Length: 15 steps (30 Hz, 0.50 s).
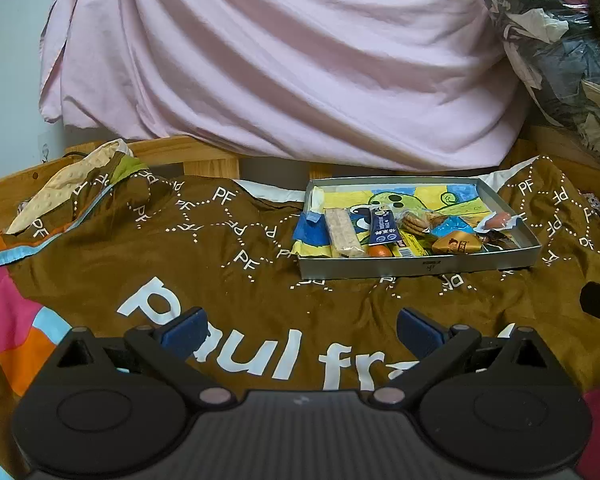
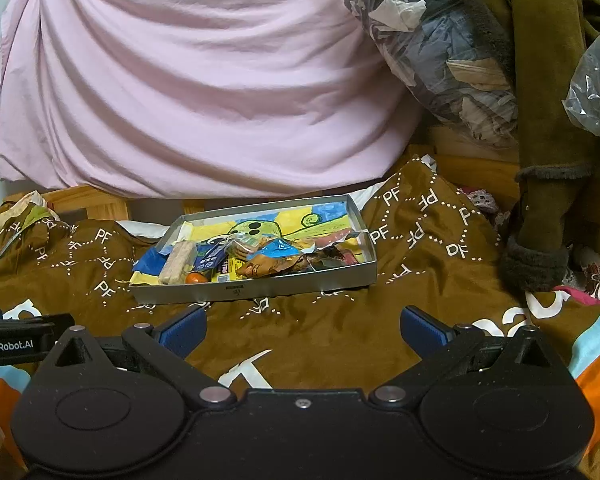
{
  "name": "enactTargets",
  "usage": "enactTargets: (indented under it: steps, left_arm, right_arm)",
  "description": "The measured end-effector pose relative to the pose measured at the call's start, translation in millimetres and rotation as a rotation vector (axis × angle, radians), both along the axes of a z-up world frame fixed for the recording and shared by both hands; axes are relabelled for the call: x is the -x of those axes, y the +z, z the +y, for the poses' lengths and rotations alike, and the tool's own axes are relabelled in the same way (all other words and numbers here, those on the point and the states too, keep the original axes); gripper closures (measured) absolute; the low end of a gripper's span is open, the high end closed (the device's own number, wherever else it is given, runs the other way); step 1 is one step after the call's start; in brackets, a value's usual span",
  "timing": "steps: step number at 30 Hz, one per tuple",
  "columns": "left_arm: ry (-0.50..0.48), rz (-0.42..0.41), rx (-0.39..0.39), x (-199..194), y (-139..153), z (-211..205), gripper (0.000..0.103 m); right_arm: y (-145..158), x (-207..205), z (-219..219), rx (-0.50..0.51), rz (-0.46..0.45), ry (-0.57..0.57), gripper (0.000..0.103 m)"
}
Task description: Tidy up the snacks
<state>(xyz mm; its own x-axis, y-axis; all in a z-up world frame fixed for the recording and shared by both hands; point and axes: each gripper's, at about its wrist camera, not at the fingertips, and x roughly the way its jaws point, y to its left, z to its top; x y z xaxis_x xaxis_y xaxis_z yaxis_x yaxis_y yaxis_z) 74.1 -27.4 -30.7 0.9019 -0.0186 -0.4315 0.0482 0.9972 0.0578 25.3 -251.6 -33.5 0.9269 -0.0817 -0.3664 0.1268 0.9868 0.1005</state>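
A shallow grey box (image 1: 420, 268) (image 2: 260, 289) with a colourful cartoon lining rests on a brown printed blanket. Inside lie several wrapped snacks: a pale cereal bar (image 1: 343, 232) (image 2: 176, 262), a dark blue packet (image 1: 385, 226) (image 2: 208, 261), a clear pack of round biscuits (image 1: 414, 221) (image 2: 242, 247), a gold-brown wrapped piece (image 1: 456, 244) (image 2: 266, 267), a small orange sweet (image 1: 379, 251) (image 2: 195, 278) and a sausage-like snack (image 1: 498, 220). My left gripper (image 1: 300, 330) hovers open over the blanket, short of the box. My right gripper (image 2: 302, 330) is open too, with nothing between its fingers.
A big pink sheet (image 1: 280, 60) (image 2: 180, 80) hangs behind the box over a wooden frame (image 1: 210, 160). A clear bag of clothes (image 2: 440, 52) and a brown coat (image 2: 548, 140) stand at the right. Crumpled cloth (image 1: 80, 184) lies far left. The other gripper's tip (image 2: 12, 340) shows at the right wrist view's left edge.
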Motion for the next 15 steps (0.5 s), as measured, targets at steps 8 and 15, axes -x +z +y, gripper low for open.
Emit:
enactTargets:
  steps: [8,15]
  left_arm:
    - [0.004,0.000,0.004,-0.2,0.4,0.2,0.000]
    - [0.006,-0.001,0.005,0.1,-0.4,0.9,0.000]
  right_arm:
    - [-0.4,-0.5,0.5,0.002,0.001,0.002,0.001]
    - [-0.3,-0.8,0.9,0.003,0.002,0.004,0.001]
